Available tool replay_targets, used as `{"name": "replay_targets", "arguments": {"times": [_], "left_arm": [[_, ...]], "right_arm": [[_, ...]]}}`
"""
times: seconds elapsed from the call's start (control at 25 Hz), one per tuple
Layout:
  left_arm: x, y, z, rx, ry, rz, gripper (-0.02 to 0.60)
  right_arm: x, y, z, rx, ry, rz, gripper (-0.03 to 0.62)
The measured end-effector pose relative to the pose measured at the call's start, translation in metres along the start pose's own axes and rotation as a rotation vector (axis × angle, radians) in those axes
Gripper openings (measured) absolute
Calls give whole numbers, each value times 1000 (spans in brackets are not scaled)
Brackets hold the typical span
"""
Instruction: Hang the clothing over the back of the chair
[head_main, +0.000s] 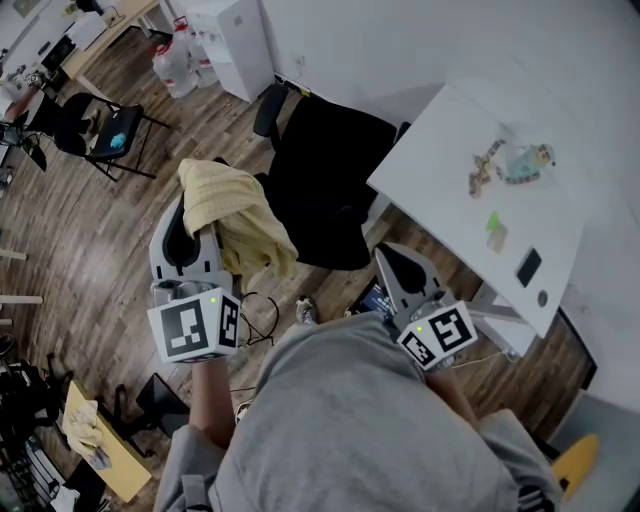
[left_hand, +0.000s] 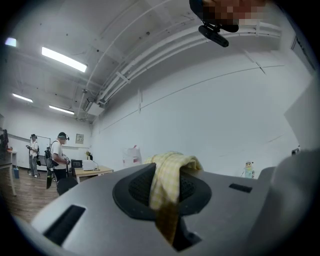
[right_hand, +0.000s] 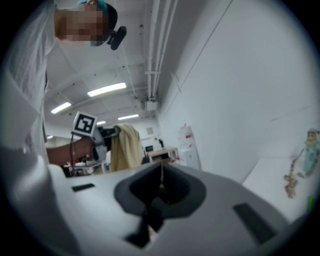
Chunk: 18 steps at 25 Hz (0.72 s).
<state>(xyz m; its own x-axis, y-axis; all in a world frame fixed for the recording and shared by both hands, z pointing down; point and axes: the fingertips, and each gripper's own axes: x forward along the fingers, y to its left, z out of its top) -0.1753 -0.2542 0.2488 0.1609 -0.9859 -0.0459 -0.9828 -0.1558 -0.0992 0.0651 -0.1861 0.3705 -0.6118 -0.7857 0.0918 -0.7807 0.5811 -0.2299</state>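
Pinching a fold of the yellow checked clothing (left_hand: 167, 182), the left gripper (left_hand: 169, 215) is pointing level, its jaws pressing on the fabric from both sides. In the head view the clothing is draping over the front of that gripper and hanging down beside it, held in the air just left of the black office chair (head_main: 325, 185); none of the cloth is lying on the chair's back yet. The chair is standing close against the edge of the white table (head_main: 450, 130), with its seat turned towards the person.

The right gripper (head_main: 400, 268) is hovering level in front of the person, between the chair and the table. In the right gripper view its jaws are resting pressed together with nothing between them; off to the left, the same view is catching the clothing hanging in a loose bunch from the other gripper. On the table a small figurine (head_main: 510, 165) and a dark flat object (head_main: 528, 267) are lying well apart, and two people (left_hand: 60, 157) are standing far back in the room.
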Motion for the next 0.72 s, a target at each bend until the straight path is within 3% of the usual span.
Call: {"name": "replay_targets", "arguments": {"times": [0.72], "left_arm": [[56,-12,-19,-41,0,-146,69]], "right_arm": [[6,-8,-1,2,-7,-148,35]]}}
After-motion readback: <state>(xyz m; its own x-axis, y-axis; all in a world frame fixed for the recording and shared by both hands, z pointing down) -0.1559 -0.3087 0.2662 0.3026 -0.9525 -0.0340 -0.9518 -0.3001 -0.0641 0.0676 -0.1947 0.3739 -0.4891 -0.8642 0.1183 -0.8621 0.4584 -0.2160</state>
